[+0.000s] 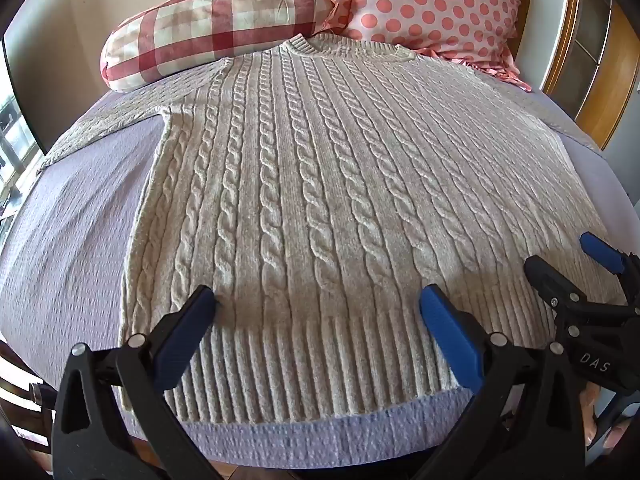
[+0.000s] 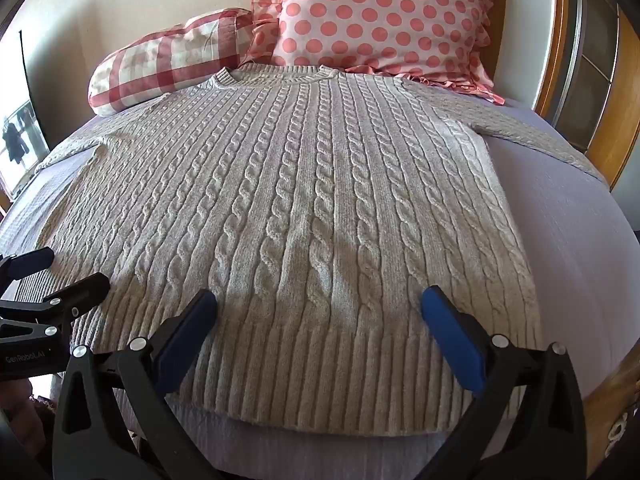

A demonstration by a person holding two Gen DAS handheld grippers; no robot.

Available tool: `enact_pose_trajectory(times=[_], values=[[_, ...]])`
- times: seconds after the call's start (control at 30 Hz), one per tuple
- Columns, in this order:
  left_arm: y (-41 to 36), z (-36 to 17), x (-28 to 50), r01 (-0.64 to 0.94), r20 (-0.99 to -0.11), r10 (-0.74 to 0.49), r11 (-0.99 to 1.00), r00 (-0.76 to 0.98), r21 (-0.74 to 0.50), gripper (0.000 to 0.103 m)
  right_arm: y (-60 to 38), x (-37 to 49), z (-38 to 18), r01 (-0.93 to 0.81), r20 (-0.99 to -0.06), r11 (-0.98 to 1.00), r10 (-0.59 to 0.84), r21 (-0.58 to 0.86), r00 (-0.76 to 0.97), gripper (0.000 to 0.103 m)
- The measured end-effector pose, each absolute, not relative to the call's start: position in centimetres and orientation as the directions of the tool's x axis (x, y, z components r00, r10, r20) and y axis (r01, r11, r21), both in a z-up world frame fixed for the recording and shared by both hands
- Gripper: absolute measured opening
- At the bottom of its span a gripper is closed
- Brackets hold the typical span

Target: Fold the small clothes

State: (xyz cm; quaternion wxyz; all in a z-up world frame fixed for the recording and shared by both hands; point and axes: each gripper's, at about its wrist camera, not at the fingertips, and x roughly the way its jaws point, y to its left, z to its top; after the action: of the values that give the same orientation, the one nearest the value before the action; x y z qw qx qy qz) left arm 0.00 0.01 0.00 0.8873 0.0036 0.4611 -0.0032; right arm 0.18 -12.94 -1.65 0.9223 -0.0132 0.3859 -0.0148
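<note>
The sweater [image 1: 320, 200] lies flat on the bed [image 1: 72, 240] for folding, and the left hand-held gripper [image 1: 318, 302] and the right hand-held gripper [image 2: 320, 304] hover wide open, empty, over its hem.

Left claw [image 1: 318, 300] spread wide over sweater [image 1: 320, 184] hem, on bedspread [image 1: 72, 240].

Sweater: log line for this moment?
sweater flat, unfolded | left gripper open above hem | right gripper open above hem
</note>
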Motion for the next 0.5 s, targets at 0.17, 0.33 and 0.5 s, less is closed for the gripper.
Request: enact_pose_trajectory(times=[0.17, 0.33, 0.5], values=[[0.00, 0.00, 0.00, 0.009, -0.818, 0.000, 1.000, 0.575, 0.006, 0.101, -12.95, 0.18, -1.65, 0.017, -0.711, 0.999, -0.036, -0.034, 0.702, 0.102], [0.00, 0.00, 0.00, 0.009, -0.818, 0.000, 1.000, 0.575, 0.006, 0.101, -12.95, 0.18, -1.65, 0.017, -0.711, 0.999, -0.036, -0.034, 0.703, 0.102], [0.00, 0.00, 0.00, 0.009, -0.818, 0.000, 1.000, 0.575, 0.006, 0.101, -12.96, 0.17, -1.65, 0.017, -0.710, 0.999, -0.037, -0.034, 0.703, 0.102]])
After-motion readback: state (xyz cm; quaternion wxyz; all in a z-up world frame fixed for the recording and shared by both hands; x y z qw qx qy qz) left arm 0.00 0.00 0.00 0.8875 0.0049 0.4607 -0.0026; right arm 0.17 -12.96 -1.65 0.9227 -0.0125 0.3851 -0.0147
